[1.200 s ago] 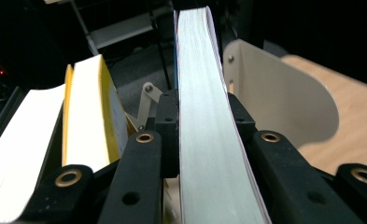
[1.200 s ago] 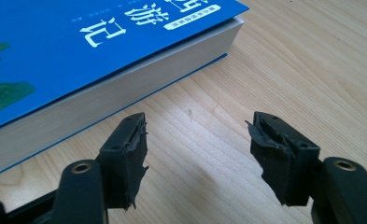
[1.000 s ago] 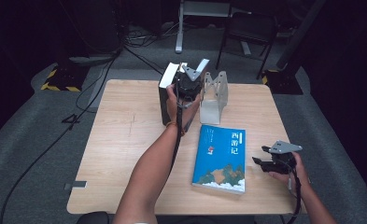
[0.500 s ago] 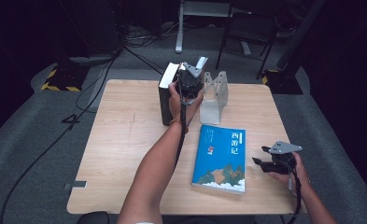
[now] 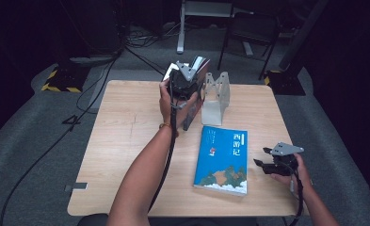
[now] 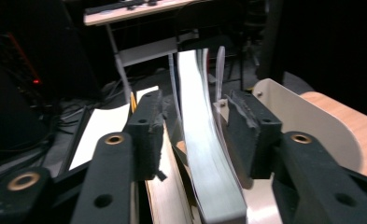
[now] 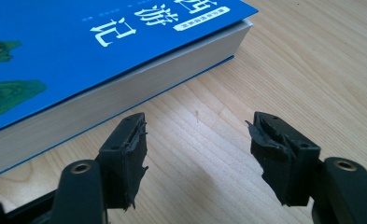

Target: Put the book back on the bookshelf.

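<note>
Left gripper [image 5: 188, 82]: we hold it up at the far side of the table [image 5: 126, 141]. Its jaws have just been opening, and now they stand about half open.
Dark book [image 6: 204, 154]: it stands on its edge between our left jaws and leans a bit. We see a gap at the left pad. We cannot tell if the right pad touches it.
Metal bookend [image 5: 216, 96]: it stands just to the right of the dark book.
Right gripper [image 5: 267, 162]: we hold it low over the table near the right edge. Its jaws are open with nothing in them.
Blue book [image 5: 222, 160]: it lies flat, just beside our right gripper, not touching it.
</note>
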Available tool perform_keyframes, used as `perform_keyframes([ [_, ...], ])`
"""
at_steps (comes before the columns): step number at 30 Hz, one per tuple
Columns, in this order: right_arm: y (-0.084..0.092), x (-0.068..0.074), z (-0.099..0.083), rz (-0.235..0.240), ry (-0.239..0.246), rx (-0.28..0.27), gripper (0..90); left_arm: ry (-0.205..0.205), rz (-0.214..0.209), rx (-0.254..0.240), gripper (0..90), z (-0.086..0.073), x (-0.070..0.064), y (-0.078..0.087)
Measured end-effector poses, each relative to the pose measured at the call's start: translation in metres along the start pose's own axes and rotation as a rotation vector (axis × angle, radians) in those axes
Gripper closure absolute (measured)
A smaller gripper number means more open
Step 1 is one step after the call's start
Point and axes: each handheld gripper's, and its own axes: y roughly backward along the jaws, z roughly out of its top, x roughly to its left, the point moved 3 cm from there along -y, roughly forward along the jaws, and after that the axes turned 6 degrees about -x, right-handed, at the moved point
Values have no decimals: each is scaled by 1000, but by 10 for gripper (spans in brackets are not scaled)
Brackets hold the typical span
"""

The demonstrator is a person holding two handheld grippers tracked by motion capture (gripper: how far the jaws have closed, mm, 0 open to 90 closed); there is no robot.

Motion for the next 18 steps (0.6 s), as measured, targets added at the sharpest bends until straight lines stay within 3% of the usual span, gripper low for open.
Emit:
perform_keyframes([
  [2,0,0,0,-1,-2,-3,366,-7,-9,-2,523,-2,2,6],
  [3,0,0,0,-2,2,0,366,-2,-35,-6,510,-2,2,9],
  [5,0,0,1,-2,2,-3,366,-29,-39,3,496,-5,4,15],
  [10,0,0,1,-3,-2,-5,365,-14,-122,-7,447,-10,10,31],
  [14,1,1,1,-3,0,-1,364,-28,-179,3,405,-14,14,44],
  [17,1,1,1,-3,-5,-1,363,-34,-186,3,390,-16,16,52],
  [18,1,0,1,-6,-7,-4,363,-43,-197,1,386,-19,18,61],
])
